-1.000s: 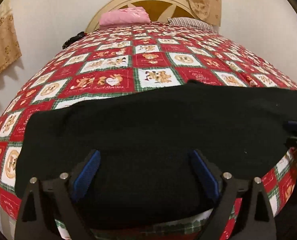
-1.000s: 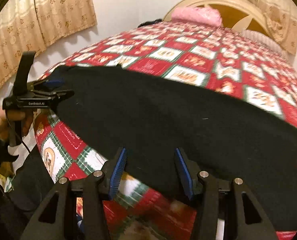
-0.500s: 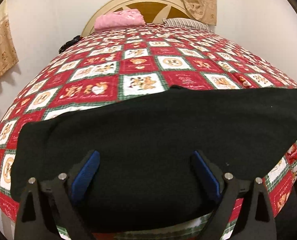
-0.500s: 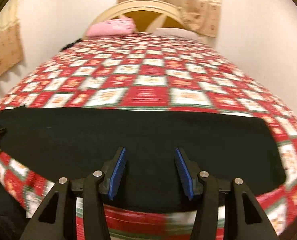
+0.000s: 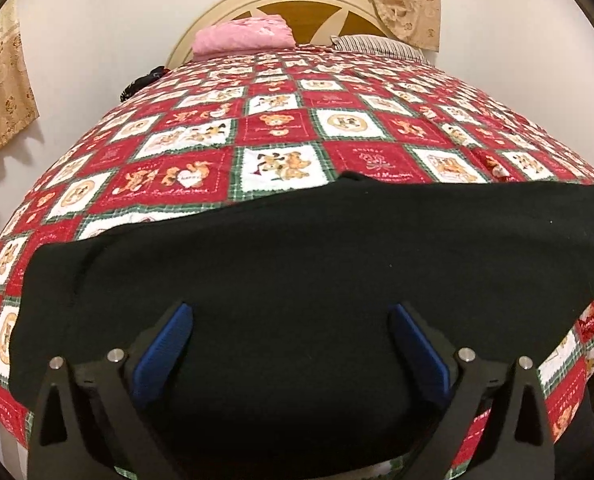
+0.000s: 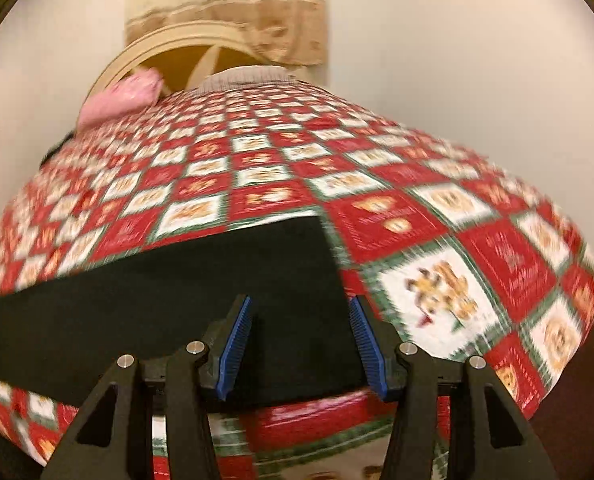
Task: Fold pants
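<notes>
Black pants (image 5: 297, 264) lie flat across the near end of the bed as a long strip, parallel to the bed's front edge. My left gripper (image 5: 291, 344) is open and empty, hovering above the pants towards their left end. In the right wrist view the pants (image 6: 169, 312) end in a square right edge. My right gripper (image 6: 301, 344) is open and empty, above that right end near the bed's front edge. The right wrist view is blurred by motion.
The bed has a red, white and green patchwork quilt (image 5: 281, 128). A pink folded cloth (image 5: 243, 36) and a striped pillow (image 5: 377, 44) lie by the cream headboard (image 5: 297, 0). Curtains (image 5: 1, 92) hang on the left wall. A dark object (image 5: 141, 82) sits at the bed's left edge.
My right gripper has swung from the pants' left part across to their right end. My left gripper has stayed open over the pants, shifting slightly. The pants have not moved.
</notes>
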Demonstrator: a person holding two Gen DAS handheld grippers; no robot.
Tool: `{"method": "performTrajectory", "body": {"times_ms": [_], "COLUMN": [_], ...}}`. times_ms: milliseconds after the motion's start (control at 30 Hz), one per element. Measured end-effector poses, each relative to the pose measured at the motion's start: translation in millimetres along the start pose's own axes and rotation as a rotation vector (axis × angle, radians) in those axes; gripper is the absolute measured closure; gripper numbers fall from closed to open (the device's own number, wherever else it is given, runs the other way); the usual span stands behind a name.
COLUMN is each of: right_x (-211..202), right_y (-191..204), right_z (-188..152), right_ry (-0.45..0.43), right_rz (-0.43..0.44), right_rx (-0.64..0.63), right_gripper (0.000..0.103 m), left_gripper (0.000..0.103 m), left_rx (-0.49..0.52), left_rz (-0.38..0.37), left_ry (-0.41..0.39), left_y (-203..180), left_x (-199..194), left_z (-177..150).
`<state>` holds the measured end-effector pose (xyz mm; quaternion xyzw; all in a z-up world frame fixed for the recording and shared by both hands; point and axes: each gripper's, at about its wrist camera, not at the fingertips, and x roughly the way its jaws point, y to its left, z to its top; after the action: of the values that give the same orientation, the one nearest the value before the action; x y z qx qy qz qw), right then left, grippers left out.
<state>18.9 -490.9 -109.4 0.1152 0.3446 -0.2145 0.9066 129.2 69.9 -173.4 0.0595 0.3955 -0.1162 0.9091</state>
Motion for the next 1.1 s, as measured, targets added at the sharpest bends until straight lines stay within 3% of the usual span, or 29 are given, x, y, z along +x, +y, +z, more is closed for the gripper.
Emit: {"method": "performTrajectory", "body": {"times_ms": [367, 600, 700, 767, 900, 1100], "right_x": [4.9, 17.5, 19.6, 18.4, 13.4, -17.7], "right_y": [-17.9, -11.1, -18.0, -26.6, -30.6, 4.5], "right_z": [-5.2, -8.7, -4.0, -2.3, -3.8, 7.3], "right_ry": [0.031, 0.041, 0.042, 0.05, 0.053, -0.025], "right_rz": [0.105, 0.116, 0.124, 0.168, 0.212, 0.198], "right_rx": [0.099, 0.093, 0.138, 0.192, 0.242, 0.164], "right_gripper": [0.051, 0.051, 0.066, 0.087, 0.09, 0.091], "left_gripper": [0.0, 0.0, 0.0, 0.0, 0.0, 0.0], "left_rx": [-0.019, -0.023, -0.026, -0.028, -0.034, -0.038], "left_rz": [-0.005, -0.019, -0.025, -0.03, -0.041, -0.059], "left_ry": [-0.003, -0.009, -0.012, -0.018, -0.027, -0.036], "left_y": [1.9, 2.9, 3.6, 4.2, 5.7, 7.4], "left_x": [3.5, 5.8, 5.7, 4.9, 3.6, 2.5], "left_z": [0.8, 0.2, -0.1, -1.1, -2.3, -3.2]}}
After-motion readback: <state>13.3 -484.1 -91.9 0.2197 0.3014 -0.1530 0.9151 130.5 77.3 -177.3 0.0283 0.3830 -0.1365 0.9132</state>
